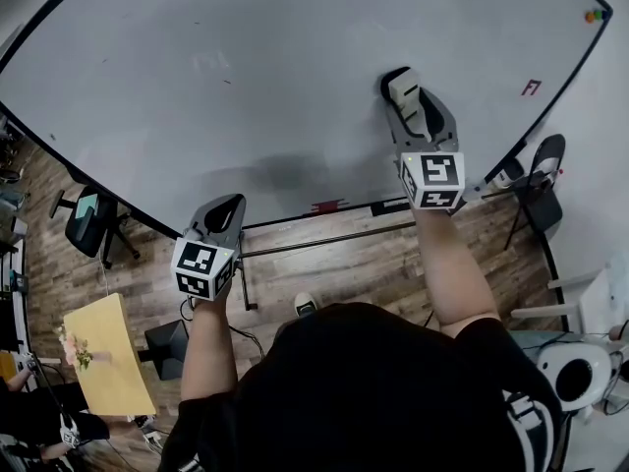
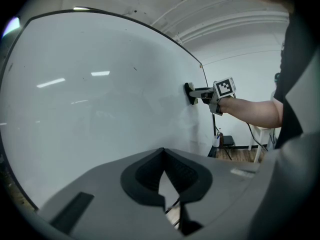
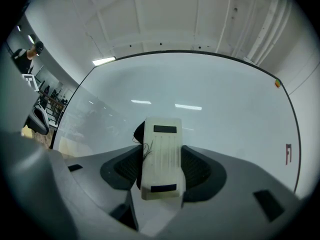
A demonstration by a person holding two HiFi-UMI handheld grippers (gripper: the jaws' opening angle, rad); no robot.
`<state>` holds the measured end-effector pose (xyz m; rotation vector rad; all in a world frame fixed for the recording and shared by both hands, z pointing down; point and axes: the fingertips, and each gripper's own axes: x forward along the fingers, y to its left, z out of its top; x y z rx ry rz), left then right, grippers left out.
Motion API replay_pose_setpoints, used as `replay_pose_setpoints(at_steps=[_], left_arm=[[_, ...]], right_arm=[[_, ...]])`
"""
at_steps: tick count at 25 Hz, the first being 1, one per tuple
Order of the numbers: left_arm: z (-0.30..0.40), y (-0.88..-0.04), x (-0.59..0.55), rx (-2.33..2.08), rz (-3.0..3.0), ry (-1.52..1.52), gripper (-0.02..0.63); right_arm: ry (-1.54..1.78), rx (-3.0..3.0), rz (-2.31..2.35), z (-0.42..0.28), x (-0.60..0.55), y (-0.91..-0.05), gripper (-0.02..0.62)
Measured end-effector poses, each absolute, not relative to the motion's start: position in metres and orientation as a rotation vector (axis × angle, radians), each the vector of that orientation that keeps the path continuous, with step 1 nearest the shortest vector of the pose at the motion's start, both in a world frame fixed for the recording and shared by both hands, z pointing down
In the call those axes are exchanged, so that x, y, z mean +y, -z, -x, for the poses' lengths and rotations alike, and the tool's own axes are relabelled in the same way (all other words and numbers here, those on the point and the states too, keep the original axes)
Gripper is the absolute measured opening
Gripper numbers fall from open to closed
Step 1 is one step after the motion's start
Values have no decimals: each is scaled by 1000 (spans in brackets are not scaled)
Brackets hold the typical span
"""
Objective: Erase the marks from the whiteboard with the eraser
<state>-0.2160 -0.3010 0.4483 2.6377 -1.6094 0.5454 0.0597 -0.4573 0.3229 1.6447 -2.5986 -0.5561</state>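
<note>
**A:** White plastic, that eraser (image 3: 161, 159). The right gripper (image 1: 411, 101) has its jaws clamped on the sides and holds it flat against the whiteboard (image 1: 246, 96), right of centre in the head view.

**B:** So wiping is in hand?

**A:** I'd judge so. The red mark (image 1: 531, 88) at far right looks like the next target: slide right, pressing firmly.

**B:** And the left gripper (image 1: 224, 214)?

**A:** Lower left, by the board's bottom edge, jaws nearly together on nothing.

**B:** Anything unclear?

**A:** The eraser's wiping face is hidden. The faint smudges (image 1: 211, 63) at upper centre could be ink or glare.
</note>
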Motion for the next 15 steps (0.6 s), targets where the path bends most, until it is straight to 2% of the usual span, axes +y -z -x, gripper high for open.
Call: replay_pose_setpoints(at_steps=[15], left_arm=[[231, -457, -294, -1641, -2589, -542, 10]], right_arm=[[899, -2525, -1439, 25, -430, -317, 233]])
